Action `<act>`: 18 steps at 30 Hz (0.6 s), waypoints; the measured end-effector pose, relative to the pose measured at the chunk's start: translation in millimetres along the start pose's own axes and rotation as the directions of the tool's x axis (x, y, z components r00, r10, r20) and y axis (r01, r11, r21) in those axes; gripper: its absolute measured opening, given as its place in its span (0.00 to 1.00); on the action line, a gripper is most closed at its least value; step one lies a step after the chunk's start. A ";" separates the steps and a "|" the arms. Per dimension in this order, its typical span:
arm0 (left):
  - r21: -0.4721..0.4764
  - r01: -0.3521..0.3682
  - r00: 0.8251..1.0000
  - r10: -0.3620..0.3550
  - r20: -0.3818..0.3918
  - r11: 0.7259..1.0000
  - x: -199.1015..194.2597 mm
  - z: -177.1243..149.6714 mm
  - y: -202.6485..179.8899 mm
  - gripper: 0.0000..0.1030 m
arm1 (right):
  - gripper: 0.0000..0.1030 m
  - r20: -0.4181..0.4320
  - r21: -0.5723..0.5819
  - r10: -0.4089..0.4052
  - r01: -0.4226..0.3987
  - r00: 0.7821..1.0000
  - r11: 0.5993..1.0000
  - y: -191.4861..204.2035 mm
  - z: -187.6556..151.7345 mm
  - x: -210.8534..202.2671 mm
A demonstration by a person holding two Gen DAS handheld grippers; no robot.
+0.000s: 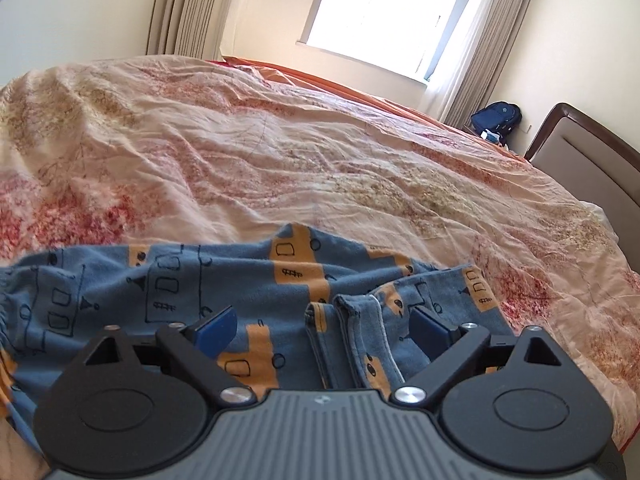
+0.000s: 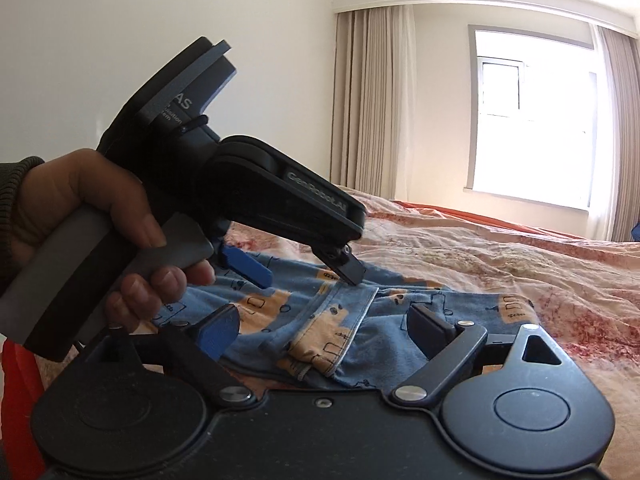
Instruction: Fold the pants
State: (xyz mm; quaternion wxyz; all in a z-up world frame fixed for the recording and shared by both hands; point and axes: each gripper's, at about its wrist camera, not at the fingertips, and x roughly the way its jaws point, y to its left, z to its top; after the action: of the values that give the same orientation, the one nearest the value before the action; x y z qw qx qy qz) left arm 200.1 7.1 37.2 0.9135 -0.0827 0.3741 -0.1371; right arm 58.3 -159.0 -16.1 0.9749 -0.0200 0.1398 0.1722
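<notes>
Blue pants (image 1: 168, 288) printed with orange blocks and black line drawings lie rumpled on the bed. In the left wrist view my left gripper (image 1: 324, 328) is open above them, its blue pads wide apart; two folded leg hems (image 1: 344, 320) lie below the gap, untouched. In the right wrist view my right gripper (image 2: 322, 326) is open too, over a folded cuff of the pants (image 2: 328, 332). There the left gripper (image 2: 308, 272), held by a hand (image 2: 80, 216), hovers open just above the cloth.
A wrinkled floral quilt (image 1: 280, 140) covers the bed far beyond the pants. A headboard (image 1: 580, 160) stands at the right, a blue backpack (image 1: 496, 118) near the curtained window (image 1: 384, 12). A red garment (image 2: 20, 392) shows at the lower left of the right wrist view.
</notes>
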 end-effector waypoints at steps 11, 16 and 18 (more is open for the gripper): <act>0.296 -0.006 0.998 0.022 -0.050 0.955 29.4 6.0 -37.4 0.99 | 0.97 -0.039 0.007 -0.120 0.120 0.992 0.993 -2.0 -10.6 9.6; 0.256 0.061 0.998 -0.050 -0.050 0.965 42.6 1.2 -33.2 0.99 | 0.99 -0.022 -0.011 -0.163 0.163 0.986 0.987 0.9 -13.3 8.1; 0.269 0.089 0.996 -0.079 -0.049 0.959 44.2 1.5 -34.1 0.95 | 0.99 -0.029 -0.014 -0.155 0.155 0.987 0.988 1.5 -13.6 11.1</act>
State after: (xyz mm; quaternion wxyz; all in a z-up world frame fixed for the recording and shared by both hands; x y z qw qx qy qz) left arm 224.9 -39.0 17.7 0.9023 0.0296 0.3654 -0.2270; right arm 64.2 -155.1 -32.2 0.9830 -0.0393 0.1514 0.0963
